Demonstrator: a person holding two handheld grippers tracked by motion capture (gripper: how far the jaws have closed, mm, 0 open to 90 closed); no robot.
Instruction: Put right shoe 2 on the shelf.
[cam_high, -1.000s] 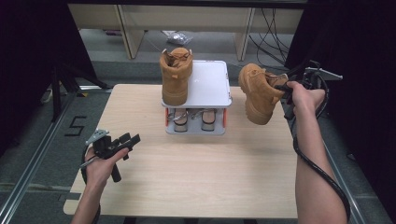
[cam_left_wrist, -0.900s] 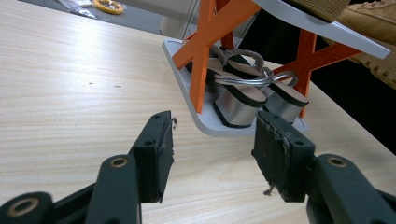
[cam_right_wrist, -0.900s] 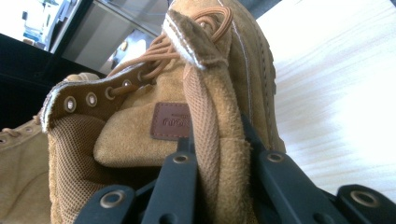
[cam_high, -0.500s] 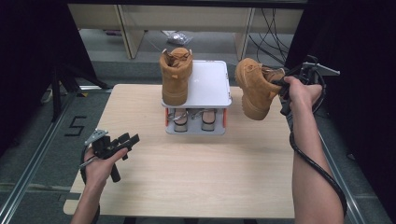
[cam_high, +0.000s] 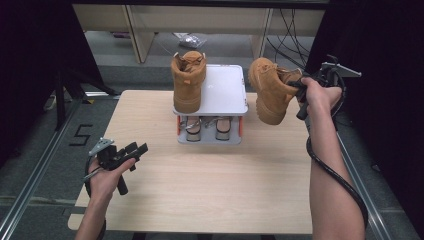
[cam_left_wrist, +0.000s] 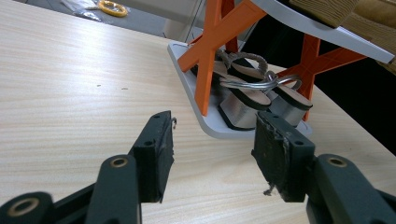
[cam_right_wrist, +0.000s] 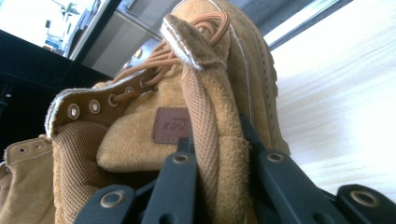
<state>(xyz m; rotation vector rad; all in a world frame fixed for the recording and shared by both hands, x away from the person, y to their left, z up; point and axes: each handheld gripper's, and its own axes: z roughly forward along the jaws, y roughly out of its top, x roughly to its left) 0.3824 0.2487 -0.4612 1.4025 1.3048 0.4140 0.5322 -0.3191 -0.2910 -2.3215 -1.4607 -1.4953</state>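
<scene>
A tan suede boot (cam_high: 189, 82) stands upright on the left half of the white top shelf (cam_high: 227, 95) of a small shoe rack. A matching boot (cam_high: 269, 90) hangs tilted in the air just right of the rack, toe down. My right gripper (cam_high: 295, 86) is shut on its heel collar; in the right gripper view the black jaws pinch that padded edge (cam_right_wrist: 210, 140). My left gripper (cam_high: 134, 150) rests low over the table's front left, open, with nothing between its pads (cam_left_wrist: 154, 154).
The rack has orange cross legs (cam_left_wrist: 212, 42) and a grey base (cam_left_wrist: 205, 126) holding a pair of silver sandals (cam_high: 207, 127). Light wooden table (cam_high: 210, 185) spreads in front. Shelving and cables sit behind the table; dark curtains flank both sides.
The right hand has carried the held boot slightly left and up, closer to the rack's right edge. The left hand has stayed put.
</scene>
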